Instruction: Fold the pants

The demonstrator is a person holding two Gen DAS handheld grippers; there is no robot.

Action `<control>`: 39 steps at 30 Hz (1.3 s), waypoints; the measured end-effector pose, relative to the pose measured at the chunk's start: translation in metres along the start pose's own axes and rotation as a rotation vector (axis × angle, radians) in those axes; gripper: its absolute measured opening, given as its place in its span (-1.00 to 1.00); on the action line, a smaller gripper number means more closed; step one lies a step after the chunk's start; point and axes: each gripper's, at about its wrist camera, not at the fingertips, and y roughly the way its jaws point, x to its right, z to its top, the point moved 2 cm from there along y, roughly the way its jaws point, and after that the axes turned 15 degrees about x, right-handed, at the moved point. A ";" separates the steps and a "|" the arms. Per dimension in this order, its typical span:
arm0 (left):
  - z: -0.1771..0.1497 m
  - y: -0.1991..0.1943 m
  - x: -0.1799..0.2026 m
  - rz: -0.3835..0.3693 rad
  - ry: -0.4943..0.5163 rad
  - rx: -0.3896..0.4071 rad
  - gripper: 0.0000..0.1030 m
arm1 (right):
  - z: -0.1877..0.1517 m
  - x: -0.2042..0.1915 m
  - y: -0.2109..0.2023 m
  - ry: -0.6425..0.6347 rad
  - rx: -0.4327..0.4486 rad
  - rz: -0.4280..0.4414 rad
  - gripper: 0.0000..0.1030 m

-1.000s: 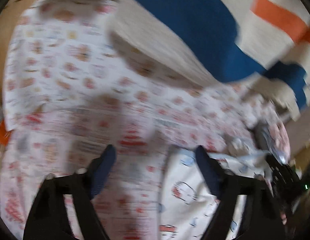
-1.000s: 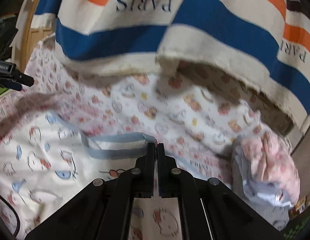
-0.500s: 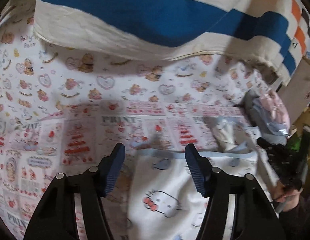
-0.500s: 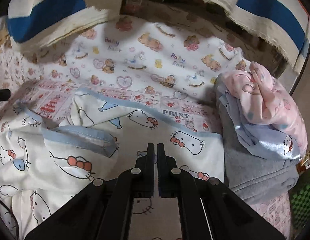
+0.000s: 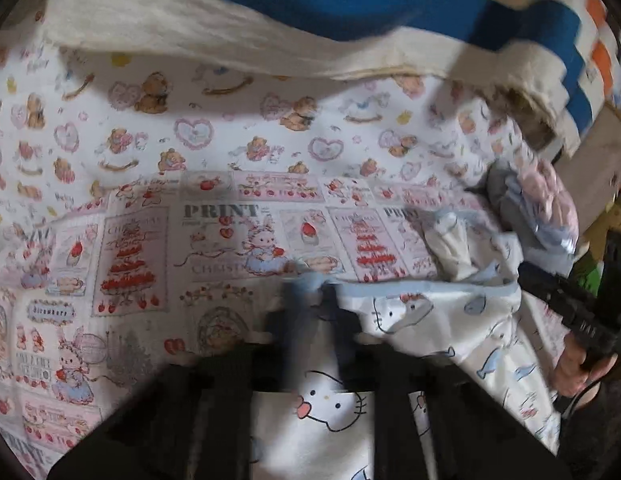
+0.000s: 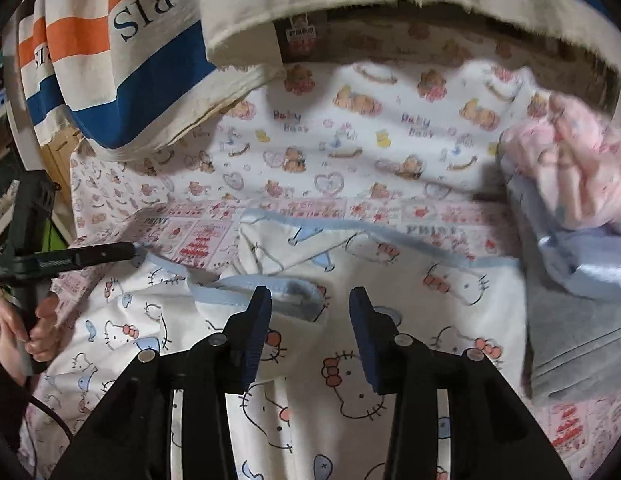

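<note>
I am pinching the blue hem of the white cat-print pants with my left gripper while my right gripper is hovering released above them.

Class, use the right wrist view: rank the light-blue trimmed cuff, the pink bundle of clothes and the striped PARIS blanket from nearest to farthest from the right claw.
1. Light-blue trimmed cuff of the white cat-print pants, just ahead of the right claw.
2. Pink bundle of clothes, far right.
3. Striped PARIS blanket, top left, farthest.
</note>
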 end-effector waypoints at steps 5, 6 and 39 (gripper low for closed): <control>0.011 -0.022 0.005 0.089 0.076 0.095 -0.95 | -0.004 -0.004 0.001 -0.018 -0.010 0.024 -0.19; 0.013 -0.028 0.005 0.145 0.117 0.120 -0.96 | -0.002 -0.006 -0.002 -0.026 0.009 0.012 -0.19; 0.022 -0.057 -0.066 0.524 0.097 0.109 -0.95 | 0.058 -0.122 0.122 -0.126 -0.213 0.168 -0.88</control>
